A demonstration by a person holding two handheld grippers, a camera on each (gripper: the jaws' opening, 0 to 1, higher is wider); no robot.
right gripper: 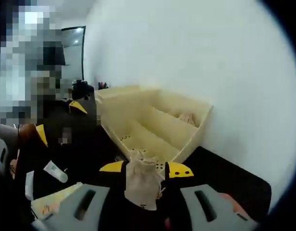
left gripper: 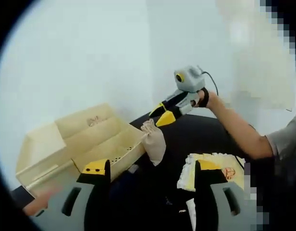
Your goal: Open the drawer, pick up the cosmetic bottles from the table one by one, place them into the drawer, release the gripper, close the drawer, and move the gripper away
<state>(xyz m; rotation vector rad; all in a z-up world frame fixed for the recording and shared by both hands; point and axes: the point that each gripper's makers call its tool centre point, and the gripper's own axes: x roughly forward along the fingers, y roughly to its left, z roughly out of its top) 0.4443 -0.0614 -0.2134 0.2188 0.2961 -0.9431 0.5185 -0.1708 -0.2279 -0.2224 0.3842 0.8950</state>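
Observation:
My right gripper (right gripper: 145,168) is shut on a beige drawstring pouch (right gripper: 142,184), which hangs between its yellow-tipped jaws. In the left gripper view the same right gripper (left gripper: 162,114) holds the pouch (left gripper: 155,143) just above the near corner of a cream wooden drawer box (left gripper: 85,139). The box (right gripper: 153,127) is open at the top, with stepped compartments. Another small pouch (right gripper: 187,118) lies in its upper compartment. My left gripper (left gripper: 152,166) stands open over the black table, nothing between its jaws, and it appears as well at the left of the right gripper view (right gripper: 60,120).
A yellow and white packet (left gripper: 210,168) lies on the black table (left gripper: 196,137) beside my left gripper. A white tube (right gripper: 54,171) rests near that packet (right gripper: 56,202). A person's arm (left gripper: 237,127) reaches in from the right. White walls stand behind the box.

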